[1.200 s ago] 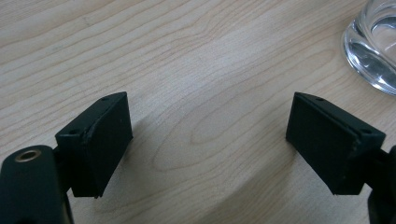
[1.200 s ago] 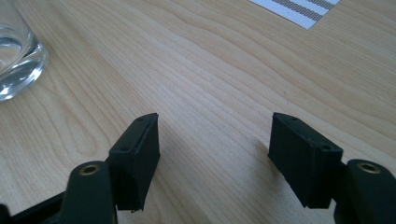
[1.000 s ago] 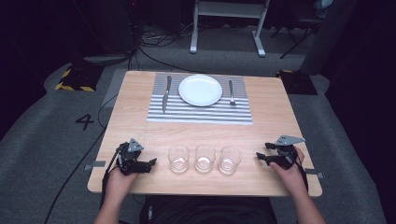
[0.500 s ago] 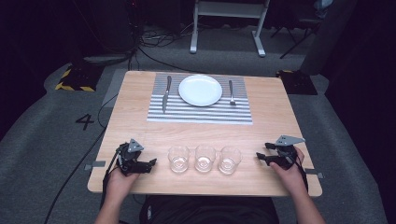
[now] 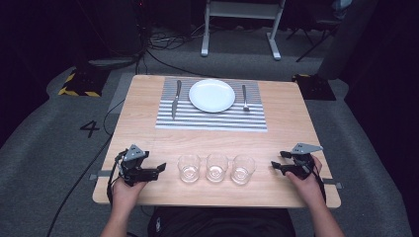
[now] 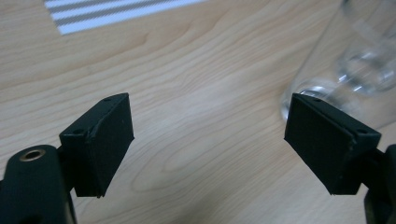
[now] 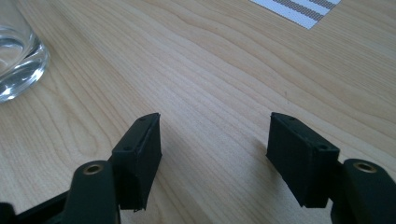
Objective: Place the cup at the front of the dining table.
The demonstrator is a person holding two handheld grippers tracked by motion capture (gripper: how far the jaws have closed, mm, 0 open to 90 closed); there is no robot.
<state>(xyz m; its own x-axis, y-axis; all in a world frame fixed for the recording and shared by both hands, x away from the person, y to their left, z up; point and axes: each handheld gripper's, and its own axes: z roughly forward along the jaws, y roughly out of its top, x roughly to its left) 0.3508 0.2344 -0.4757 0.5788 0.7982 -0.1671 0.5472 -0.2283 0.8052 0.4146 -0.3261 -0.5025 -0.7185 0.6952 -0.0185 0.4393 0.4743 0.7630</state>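
Your left gripper and right gripper rest low on the wooden table, jaws spread wide and empty, pointing inward. Three glasses stand in a row between them.

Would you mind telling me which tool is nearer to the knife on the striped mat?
Left. The left tool sits at the table's near left edge, on the knife's side of the plate. The right tool is at the near right, across the table from it.

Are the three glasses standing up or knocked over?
Standing up. From the high view, each glass shows its round open rim upward on the table.
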